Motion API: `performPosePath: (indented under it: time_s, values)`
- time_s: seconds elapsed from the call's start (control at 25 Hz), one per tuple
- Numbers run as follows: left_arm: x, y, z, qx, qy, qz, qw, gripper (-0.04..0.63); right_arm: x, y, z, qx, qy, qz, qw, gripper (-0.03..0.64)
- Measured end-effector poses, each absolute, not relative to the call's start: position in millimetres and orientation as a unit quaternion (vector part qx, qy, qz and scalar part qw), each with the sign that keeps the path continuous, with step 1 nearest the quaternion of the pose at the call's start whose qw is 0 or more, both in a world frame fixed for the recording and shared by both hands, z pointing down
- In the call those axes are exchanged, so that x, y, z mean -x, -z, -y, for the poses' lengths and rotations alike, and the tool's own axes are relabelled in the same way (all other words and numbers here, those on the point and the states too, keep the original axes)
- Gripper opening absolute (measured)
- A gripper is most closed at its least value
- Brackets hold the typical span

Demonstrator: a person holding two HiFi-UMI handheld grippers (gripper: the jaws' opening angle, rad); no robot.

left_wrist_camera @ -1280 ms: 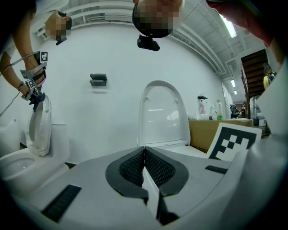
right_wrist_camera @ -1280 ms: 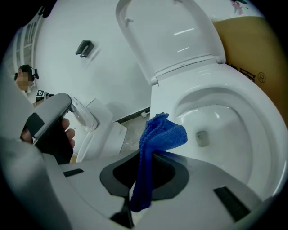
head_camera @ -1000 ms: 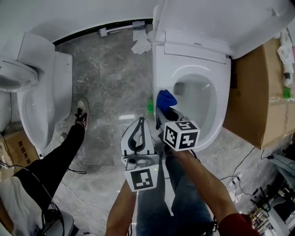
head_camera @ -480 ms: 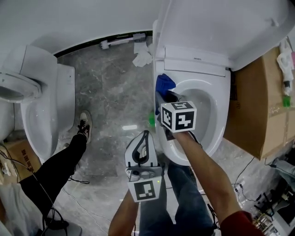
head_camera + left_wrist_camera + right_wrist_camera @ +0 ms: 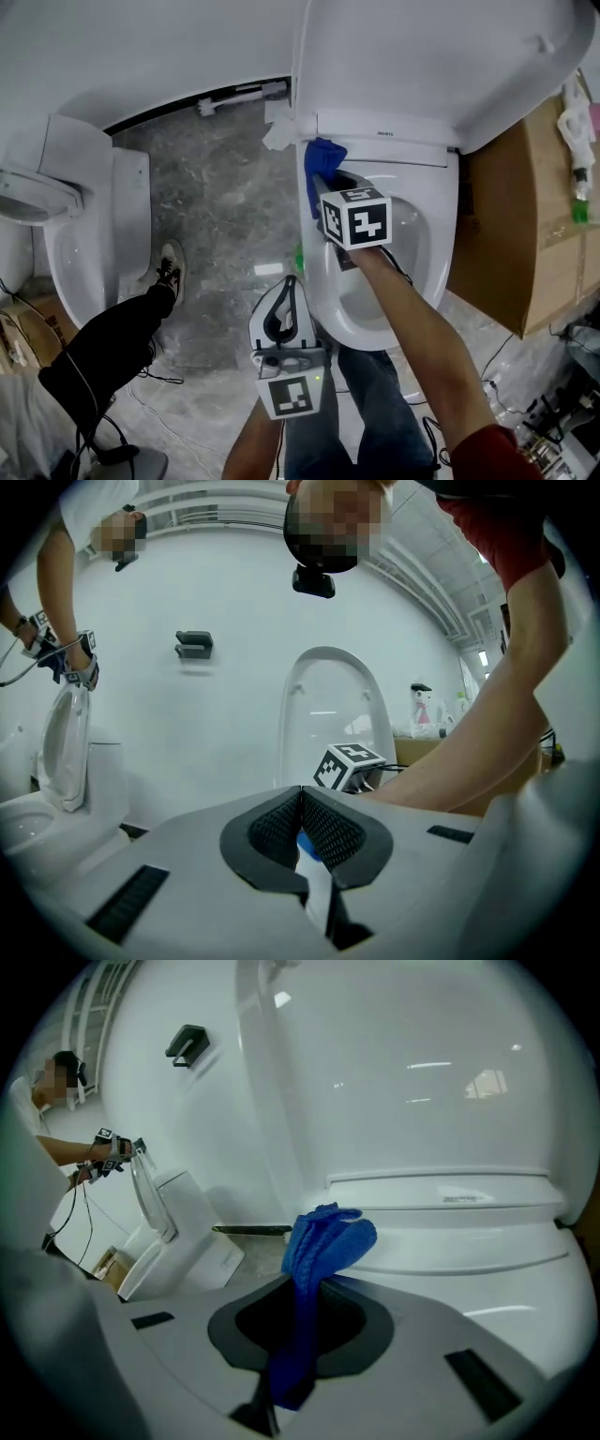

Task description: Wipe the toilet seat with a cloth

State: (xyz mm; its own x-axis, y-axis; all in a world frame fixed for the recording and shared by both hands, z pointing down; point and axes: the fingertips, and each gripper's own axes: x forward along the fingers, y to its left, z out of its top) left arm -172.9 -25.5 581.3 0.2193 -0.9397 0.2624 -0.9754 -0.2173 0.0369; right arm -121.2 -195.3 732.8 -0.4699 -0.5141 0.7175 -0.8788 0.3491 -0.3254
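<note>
Sliding up since a second ago, the right tongs [image 5: 330, 183] have carried the blue cloth [image 5: 323, 155] along the toilet seat [image 5: 442, 234] from its 9 o'clock side to about 11 o'clock, near the hinge. At far left stands a second toilet [image 5: 89, 239]. Next, the left tongs [image 5: 287, 281] hang off the seat's 7 o'clock edge, shut tight on nothing. The right tongs are clamped on the cloth, whose bunched end sticks out past their tips. At 3 o'clock sits a cardboard box [image 5: 525, 216]
</note>
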Motion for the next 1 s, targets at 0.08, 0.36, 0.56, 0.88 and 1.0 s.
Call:
performPosePath:
  time_s: [0.08, 0.36, 0.56, 0.88, 1.0]
  values:
    - [164.8, -581.0, 27.6, -0.775, -0.092, 0.618, 0.097, 0.017, 103.2, -736.2, 198.2, -0.456, -0.366, 0.771, 0.253, 0.058]
    - [121.4, -579.7, 38.0, -0.786, -0.094, 0.603, 0.095, 0.017, 38.9, -738.6, 207.6, -0.478, -0.360, 0.757, 0.263, 0.058]
    - [89.5, -582.4, 42.5, -0.795, -0.099, 0.590, 0.099, 0.017, -7.9, -740.5, 206.9, -0.489, -0.331, 0.755, 0.287, 0.058]
    - [40.4, -582.3, 39.5, -0.807, -0.098, 0.573, 0.102, 0.015, -93.9, -744.3, 200.0, -0.529, -0.364, 0.716, 0.274, 0.058]
    - [25.1, -579.9, 35.3, -0.812, -0.098, 0.566, 0.099, 0.015, -122.4, -743.3, 193.6, -0.543, -0.372, 0.703, 0.270, 0.058]
